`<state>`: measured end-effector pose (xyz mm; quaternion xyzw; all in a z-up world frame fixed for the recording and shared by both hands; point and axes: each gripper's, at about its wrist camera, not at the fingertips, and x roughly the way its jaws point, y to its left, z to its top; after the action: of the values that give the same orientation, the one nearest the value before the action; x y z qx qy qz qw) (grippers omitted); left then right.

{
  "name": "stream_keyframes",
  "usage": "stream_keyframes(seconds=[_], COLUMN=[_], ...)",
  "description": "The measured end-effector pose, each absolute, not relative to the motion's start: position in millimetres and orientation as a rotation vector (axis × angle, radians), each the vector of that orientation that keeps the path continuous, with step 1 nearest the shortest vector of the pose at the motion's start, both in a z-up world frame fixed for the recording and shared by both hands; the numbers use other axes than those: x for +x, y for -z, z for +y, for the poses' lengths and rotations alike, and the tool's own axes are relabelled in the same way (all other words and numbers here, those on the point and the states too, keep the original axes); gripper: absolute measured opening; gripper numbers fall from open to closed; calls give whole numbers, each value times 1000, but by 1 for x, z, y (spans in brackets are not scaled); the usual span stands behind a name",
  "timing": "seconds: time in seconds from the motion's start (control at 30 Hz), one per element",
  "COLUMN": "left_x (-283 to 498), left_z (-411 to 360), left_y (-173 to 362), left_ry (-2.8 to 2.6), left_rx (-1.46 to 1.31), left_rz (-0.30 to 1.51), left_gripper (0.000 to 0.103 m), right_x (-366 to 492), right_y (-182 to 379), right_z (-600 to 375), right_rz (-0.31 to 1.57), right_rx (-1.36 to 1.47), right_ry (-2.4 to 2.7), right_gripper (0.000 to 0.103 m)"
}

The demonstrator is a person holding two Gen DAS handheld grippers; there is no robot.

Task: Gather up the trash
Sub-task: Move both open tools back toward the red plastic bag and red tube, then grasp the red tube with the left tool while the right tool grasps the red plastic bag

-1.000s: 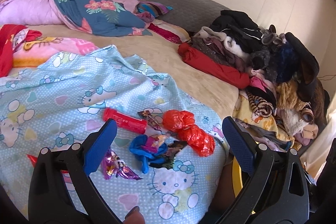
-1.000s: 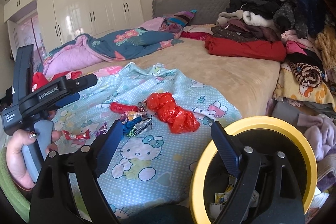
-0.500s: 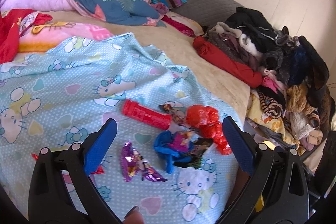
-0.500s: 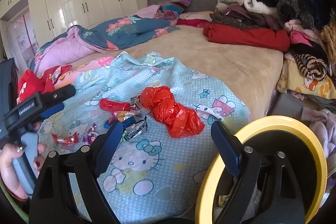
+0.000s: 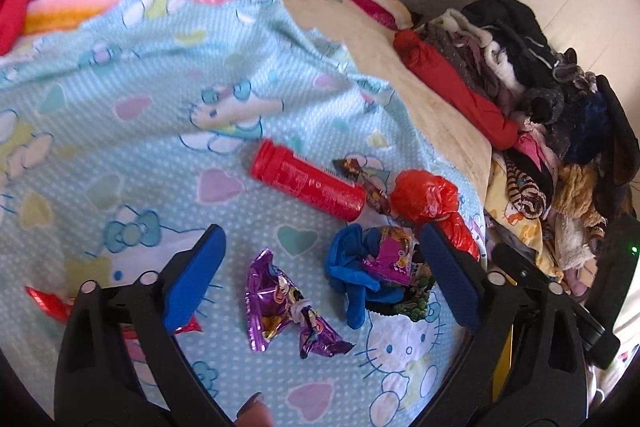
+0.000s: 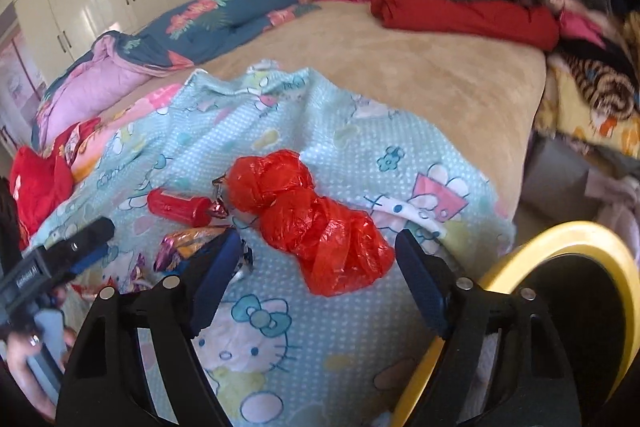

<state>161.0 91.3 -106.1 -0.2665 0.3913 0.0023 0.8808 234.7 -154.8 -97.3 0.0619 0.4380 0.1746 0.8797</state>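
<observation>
Trash lies in a loose cluster on the light blue cartoon-print blanket (image 5: pixel 132 75), near the corner of the bed (image 6: pixel 420 67) that faces the bin.

Left gripper (image 5: pixel 320 279): fingers spread wide and closing, pads touching nothing. A purple foil wrapper (image 5: pixel 280 307) lies on the blanket in the gap between them. A red wrapper (image 5: pixel 52 303) lies partly behind the left finger. A blue glove (image 5: pixel 352 275) bundled with small printed wrappers (image 5: pixel 394 259) lies just inside the right finger.

Beyond these lies a red tube (image 5: pixel 308 185), flat on the blanket. In the left wrist view its long axis runs from upper left to lower right, and the ribbed capped end points to the upper left.

Right gripper (image 6: pixel 316 283): fingers spread wide and closing, pads pressing on nothing. The near end of a crumpled red plastic bag (image 6: pixel 316 223) sits between the fingertips. The bag's long axis runs from beside the tube toward the bed's near edge.

Yellow-rimmed bin (image 6: pixel 568 235): it stands just off the bed's near corner, beside the right finger. Its interior is dark and its contents cannot be determined.

A pile of clothes (image 5: pixel 540 107) occupies the bed's far right edge.
</observation>
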Motion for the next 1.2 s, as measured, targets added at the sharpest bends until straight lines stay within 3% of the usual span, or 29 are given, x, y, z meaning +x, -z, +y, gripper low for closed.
stream_keyframes(seconds=[0.3,0.37,0.43,0.53,0.6,0.87,0.93,1.2], left_x=[199,207,214,221,224,232,233,223], left_z=[99,100,100,102,105,117,119,124], left_y=[117,121,127,137,144,161,163,156], left_ry=[2,2,-5,-28,-43,-97,-113,-65], left_rx=[-713,-747,-779,-831,-872,-980,-994,-1046], left_rz=[895,912,935,960,971,964,957,888], left_gripper=[71,68,66,65,61,51,40,31], right_x=[260,264,267,264,259,231,223,189], right_y=[120,127,134,137,134,108,104,100], right_z=[-138,-134,-131,-126,-126,-143,-145,-150], right_rz=[1019,1051,1087,1090,1073,961,945,909], right_rx=[164,158,160,143,144,211,206,235], right_ry=[-351,-341,-348,-370,-388,-450,-458,-486], right_gripper=[67,60,38,19,15,12,12,11])
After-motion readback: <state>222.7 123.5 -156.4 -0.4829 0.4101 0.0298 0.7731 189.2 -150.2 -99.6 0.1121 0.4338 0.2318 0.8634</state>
